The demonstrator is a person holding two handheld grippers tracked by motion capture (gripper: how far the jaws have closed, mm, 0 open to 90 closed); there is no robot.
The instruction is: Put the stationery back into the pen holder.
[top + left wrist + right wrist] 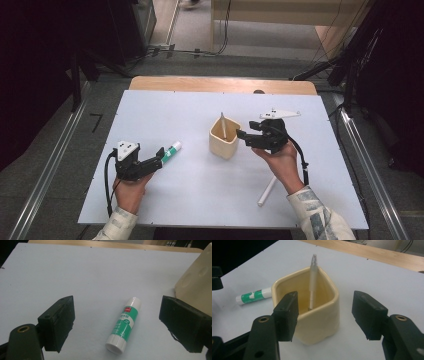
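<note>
Lying flat on white surface (165, 195): green-and-white plastic glue stick (124, 324), between parted left gripper (117, 326) jaws. Likely light, rigid, slippery, rolling; gripping mid-barrel. Right gripper (324, 315) hovering parted.

My white desk (165, 107) carries a green glue stick (171, 150), a cream cup (224, 138) holding a pen (223, 125), and a white pen (267, 191).
</note>
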